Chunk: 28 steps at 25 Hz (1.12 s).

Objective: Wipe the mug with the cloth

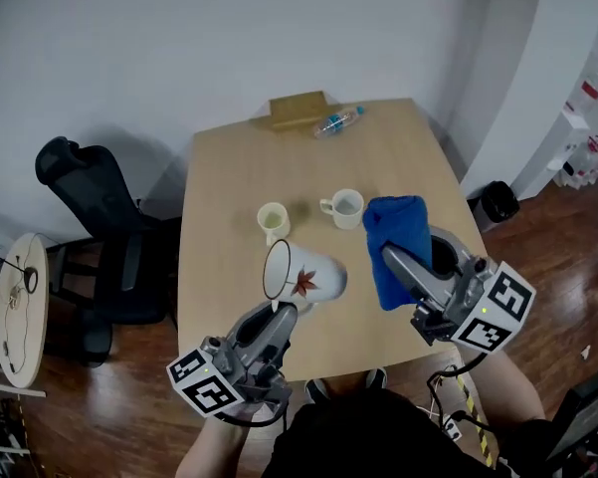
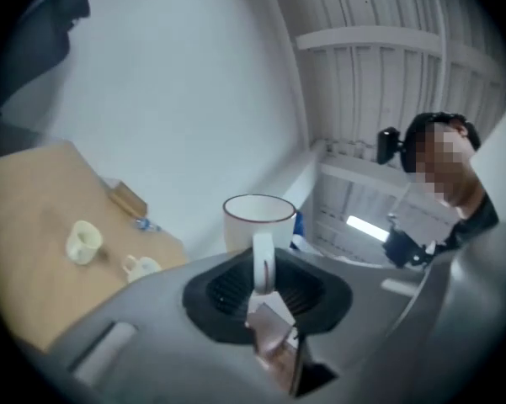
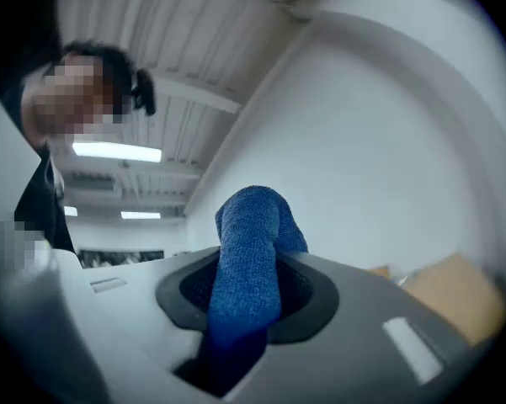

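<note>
A white mug (image 1: pixel 303 273) with a dark rim and a red leaf print is held up above the table, its mouth turned to the left. My left gripper (image 1: pixel 276 315) is shut on its handle; in the left gripper view the mug (image 2: pixel 258 220) stands just past the jaws, handle (image 2: pixel 263 263) pinched between them. To the mug's right my right gripper (image 1: pixel 396 264) is shut on a blue cloth (image 1: pixel 396 242), which bunches out ahead of it. In the right gripper view the blue cloth (image 3: pixel 246 263) rises from between the jaws. Cloth and mug are a small gap apart.
On the wooden table (image 1: pixel 229 177) stand a small cream cup (image 1: pixel 273 219) and a small white cup (image 1: pixel 344 207). A plastic bottle (image 1: pixel 336 121) and a wooden block (image 1: pixel 300 109) lie at the far edge. A black office chair (image 1: pixel 95 217) stands left of the table.
</note>
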Each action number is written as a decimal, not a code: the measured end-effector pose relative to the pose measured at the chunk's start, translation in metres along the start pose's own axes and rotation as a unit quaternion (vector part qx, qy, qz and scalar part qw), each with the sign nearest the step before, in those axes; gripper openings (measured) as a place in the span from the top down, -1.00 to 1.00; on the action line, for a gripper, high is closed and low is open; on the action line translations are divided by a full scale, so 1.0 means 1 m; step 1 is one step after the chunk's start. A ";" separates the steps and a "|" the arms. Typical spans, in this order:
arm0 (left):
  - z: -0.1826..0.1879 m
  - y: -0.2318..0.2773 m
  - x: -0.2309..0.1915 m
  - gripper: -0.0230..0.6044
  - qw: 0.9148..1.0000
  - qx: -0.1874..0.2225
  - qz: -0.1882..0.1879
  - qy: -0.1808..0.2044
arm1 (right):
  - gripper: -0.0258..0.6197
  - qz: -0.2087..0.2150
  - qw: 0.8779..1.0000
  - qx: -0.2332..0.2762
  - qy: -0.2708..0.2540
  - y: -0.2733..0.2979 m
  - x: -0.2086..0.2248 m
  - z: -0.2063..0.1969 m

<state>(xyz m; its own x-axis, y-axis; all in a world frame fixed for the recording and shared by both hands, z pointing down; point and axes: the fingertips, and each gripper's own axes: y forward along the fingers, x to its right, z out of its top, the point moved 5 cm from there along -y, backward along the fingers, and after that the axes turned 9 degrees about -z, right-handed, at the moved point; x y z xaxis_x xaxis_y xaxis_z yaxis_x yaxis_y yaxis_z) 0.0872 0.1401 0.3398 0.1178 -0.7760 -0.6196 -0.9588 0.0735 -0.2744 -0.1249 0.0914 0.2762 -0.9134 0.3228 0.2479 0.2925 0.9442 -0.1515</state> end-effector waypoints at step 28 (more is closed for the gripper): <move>0.002 -0.006 0.041 0.72 0.982 -0.096 -0.155 0.043 | 0.57 0.236 0.962 -0.078 0.116 0.011 -0.031 -0.022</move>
<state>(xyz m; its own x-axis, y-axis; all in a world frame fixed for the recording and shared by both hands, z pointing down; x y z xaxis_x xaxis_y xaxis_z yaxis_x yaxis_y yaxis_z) 0.0987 0.1097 0.3147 0.3980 -0.7935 -0.4604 -0.9120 -0.2880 -0.2921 -0.0870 0.0935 0.2881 -0.5870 0.7063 0.3956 0.7139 0.6821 -0.1585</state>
